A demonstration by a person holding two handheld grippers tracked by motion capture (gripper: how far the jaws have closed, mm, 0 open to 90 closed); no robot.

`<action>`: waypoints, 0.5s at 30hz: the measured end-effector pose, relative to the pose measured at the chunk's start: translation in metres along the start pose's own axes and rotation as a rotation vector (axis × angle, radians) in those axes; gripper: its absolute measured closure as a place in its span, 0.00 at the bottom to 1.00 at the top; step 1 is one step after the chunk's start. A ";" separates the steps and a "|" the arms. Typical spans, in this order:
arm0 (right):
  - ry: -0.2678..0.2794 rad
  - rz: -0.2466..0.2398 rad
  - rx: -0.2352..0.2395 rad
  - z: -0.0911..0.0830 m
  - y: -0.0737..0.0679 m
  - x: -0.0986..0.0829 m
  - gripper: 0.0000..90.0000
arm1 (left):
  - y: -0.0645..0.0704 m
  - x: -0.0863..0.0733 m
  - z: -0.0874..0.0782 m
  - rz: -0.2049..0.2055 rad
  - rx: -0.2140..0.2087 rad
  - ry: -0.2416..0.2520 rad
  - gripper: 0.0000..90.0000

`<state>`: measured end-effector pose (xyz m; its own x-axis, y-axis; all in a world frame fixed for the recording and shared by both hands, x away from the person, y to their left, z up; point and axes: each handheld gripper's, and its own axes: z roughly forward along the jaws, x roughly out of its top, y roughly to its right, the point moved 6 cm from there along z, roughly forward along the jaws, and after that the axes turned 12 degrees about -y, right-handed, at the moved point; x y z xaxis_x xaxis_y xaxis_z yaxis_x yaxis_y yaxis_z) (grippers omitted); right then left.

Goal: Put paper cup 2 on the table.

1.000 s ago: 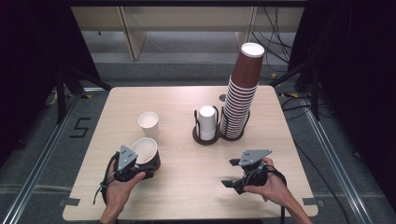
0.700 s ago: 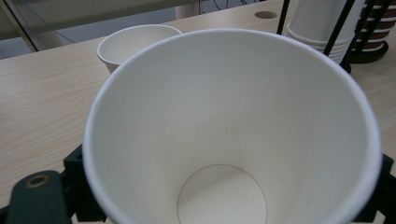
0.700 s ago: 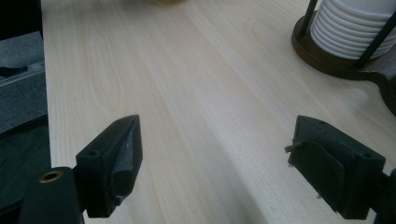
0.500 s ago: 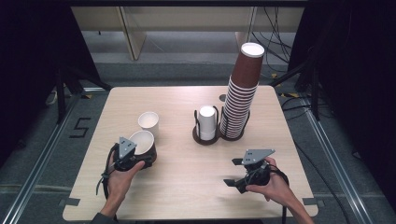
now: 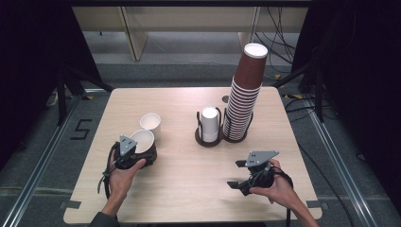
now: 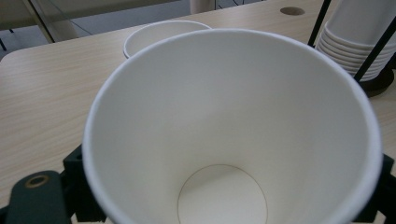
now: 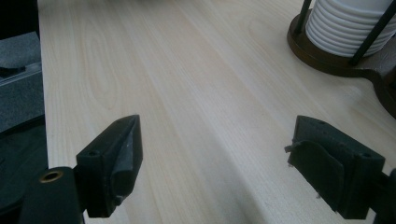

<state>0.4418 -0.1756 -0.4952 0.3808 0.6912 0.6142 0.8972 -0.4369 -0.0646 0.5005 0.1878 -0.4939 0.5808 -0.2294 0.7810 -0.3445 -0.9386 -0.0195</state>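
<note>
Two smooth white tapered paper cups near-left on pale woodgrain counter (image 5: 189, 179): left tongs (image 5: 137, 153) clamp one cup (image 6: 233, 140), second cup (image 5: 150, 124) just beyond; right tongs (image 7: 219, 163) wide open, empty

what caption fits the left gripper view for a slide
Left gripper holds a white paper cup, a second cup behind it.

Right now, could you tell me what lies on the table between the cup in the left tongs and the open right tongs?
Nothing: in the high view, bare wooden table separates the held paper cup from the right tongs.
</note>
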 end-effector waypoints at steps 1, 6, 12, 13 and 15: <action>-0.003 -0.003 0.001 0.000 0.000 0.000 0.20 | 0.000 0.000 0.001 0.000 0.000 0.002 0.14; -0.008 0.003 0.006 0.002 -0.002 -0.001 0.20 | -0.004 0.000 0.006 -0.004 0.016 -0.029 0.14; -0.008 0.006 0.009 0.001 -0.002 -0.001 0.20 | -0.005 0.000 0.011 -0.010 0.029 -0.042 0.14; -0.008 0.006 0.009 0.001 -0.002 -0.001 0.20 | -0.005 0.000 0.012 -0.009 0.028 -0.041 0.14; -0.008 0.006 0.009 0.001 -0.002 -0.001 0.20 | -0.006 -0.001 0.013 -0.007 0.031 -0.039 0.14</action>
<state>0.4401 -0.1748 -0.4969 0.3881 0.6928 0.6078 0.8967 -0.4361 -0.0755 0.5117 0.1900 -0.5030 0.6119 -0.2320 0.7561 -0.3173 -0.9477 -0.0341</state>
